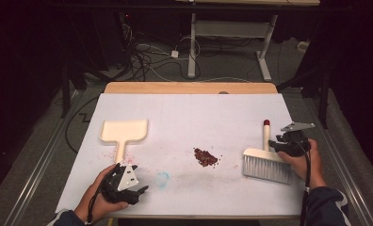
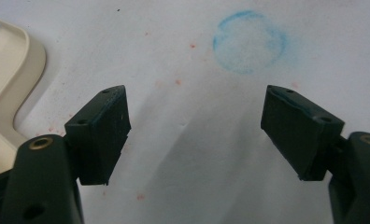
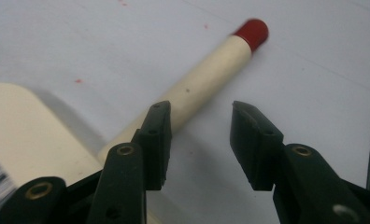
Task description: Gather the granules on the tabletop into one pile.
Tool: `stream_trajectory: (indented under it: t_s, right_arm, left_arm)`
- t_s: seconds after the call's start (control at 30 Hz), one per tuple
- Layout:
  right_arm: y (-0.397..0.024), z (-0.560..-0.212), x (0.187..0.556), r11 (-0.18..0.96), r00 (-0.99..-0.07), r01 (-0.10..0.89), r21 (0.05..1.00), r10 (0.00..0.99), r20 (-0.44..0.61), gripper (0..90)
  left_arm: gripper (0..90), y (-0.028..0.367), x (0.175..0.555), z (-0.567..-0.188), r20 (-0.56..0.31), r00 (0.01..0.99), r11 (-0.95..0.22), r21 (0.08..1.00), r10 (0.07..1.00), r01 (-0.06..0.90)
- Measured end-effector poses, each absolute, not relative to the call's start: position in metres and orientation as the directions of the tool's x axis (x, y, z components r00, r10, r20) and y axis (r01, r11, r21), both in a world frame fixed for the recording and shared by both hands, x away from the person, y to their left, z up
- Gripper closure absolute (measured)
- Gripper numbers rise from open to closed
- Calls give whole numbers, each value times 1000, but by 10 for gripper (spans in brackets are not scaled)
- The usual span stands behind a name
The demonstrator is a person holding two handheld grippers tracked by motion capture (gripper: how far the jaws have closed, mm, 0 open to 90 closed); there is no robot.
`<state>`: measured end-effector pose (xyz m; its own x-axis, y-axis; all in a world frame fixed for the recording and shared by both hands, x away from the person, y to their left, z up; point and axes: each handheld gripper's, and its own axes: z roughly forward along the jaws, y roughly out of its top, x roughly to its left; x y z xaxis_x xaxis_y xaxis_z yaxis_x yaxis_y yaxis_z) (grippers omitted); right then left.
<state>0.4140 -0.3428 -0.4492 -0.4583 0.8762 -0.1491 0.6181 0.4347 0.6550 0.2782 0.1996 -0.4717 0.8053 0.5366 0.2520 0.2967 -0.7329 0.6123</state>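
A cream dustpan (image 1: 124, 131) lies at the left of the white table sheet (image 1: 189, 117), its handle toward me. My left gripper (image 1: 140, 187) hovers open just right of that handle's end; the dustpan's edge (image 2: 8, 79) sits left of the wide-apart jaws (image 2: 195, 135). A small pile of dark red crumbs (image 1: 205, 157) lies mid-table. At the right lies a hand brush (image 1: 266, 162) with white bristles and a cream handle tipped red (image 3: 206, 79). My right gripper (image 1: 282, 141) stands open beside that handle (image 3: 199, 140), not gripping it.
A faint blue ring stain (image 2: 248, 42) marks the sheet in front of the left gripper. Pink specks scatter near the dustpan handle. The table's wooden far edge (image 1: 189, 87) borders a floor with cables and a desk frame (image 1: 231, 33) beyond.
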Motion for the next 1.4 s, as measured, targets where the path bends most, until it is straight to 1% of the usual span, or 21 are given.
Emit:
stream_trajectory:
  t_s: [0.07, 0.23, 0.6, 0.67, 0.9, 1.03, 1.13, 1.2, 1.27, 1.4]
  right_arm:
    - [-345, -452, 416, 412, -451, 623, 664, 884, -126, 580]
    - [-342, -456, 419, 423, -440, 633, 648, 885, -148, 548]
    - [-341, -456, 419, 393, -413, 622, 677, 899, -142, 503]
    - [-342, -452, 417, 380, -403, 609, 696, 904, -140, 496]
    - [-333, -431, 408, 332, -388, 528, 781, 913, -126, 416]
    - [-323, -419, 401, 311, -402, 467, 828, 908, -115, 377]
    - [-315, -410, 395, 299, -396, 433, 850, 910, -119, 351]
    - [-311, -405, 391, 294, -408, 407, 865, 905, -116, 346]
    - [-307, -401, 387, 283, -410, 390, 876, 906, -111, 315]
    - [-303, -396, 380, 274, -406, 365, 890, 907, -112, 294]
  left_arm:
    - [230, 200, 278, -472, 255, 807, -736, 609, 533, 295]
    - [230, 200, 278, -471, 255, 806, -734, 612, 535, 294]
    - [229, 202, 278, -469, 265, 798, -730, 619, 542, 290]
    - [229, 203, 278, -468, 265, 794, -726, 623, 547, 292]
    - [229, 204, 279, -467, 276, 789, -726, 626, 549, 286]
    - [229, 205, 279, -467, 275, 786, -722, 628, 554, 289]
    - [229, 205, 279, -467, 275, 785, -721, 629, 555, 289]
    - [229, 204, 278, -467, 266, 788, -720, 628, 555, 295]
    - [229, 204, 277, -467, 265, 790, -721, 627, 553, 294]
    - [229, 203, 277, -467, 273, 791, -725, 627, 548, 286]
